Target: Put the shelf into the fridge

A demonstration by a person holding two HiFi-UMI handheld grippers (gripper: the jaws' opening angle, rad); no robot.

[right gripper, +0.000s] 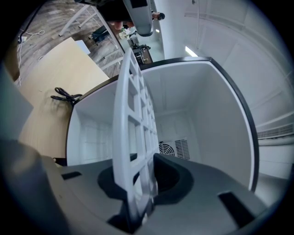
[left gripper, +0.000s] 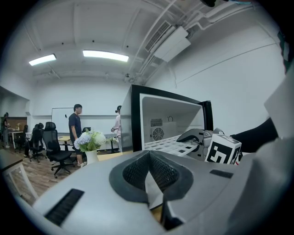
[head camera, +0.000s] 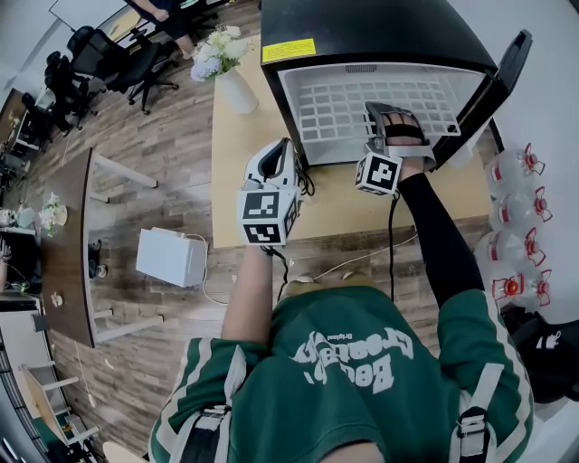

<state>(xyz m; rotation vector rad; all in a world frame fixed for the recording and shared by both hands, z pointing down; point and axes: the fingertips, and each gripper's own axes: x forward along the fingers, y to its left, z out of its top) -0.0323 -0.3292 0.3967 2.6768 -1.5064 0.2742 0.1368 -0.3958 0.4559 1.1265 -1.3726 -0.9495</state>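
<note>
The left gripper (head camera: 279, 155) hangs idle over the pale wooden table (head camera: 242, 149) with its jaws pressed together on nothing, likely to stay clear of the work. Ahead, the right gripper (head camera: 391, 118) pinches the front edge of the white plastic lattice shelf (head camera: 353, 104), which lies flat, partly inside the open black, white-lined fridge (head camera: 380, 27). An edge grip suits sliding it in level.

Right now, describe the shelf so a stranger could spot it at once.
Find the black fridge, open, on the wooden table. The shelf is the white grid panel in its mouth, its front edge clamped by the right gripper. Nothing else nearby is a flat lattice.
</note>
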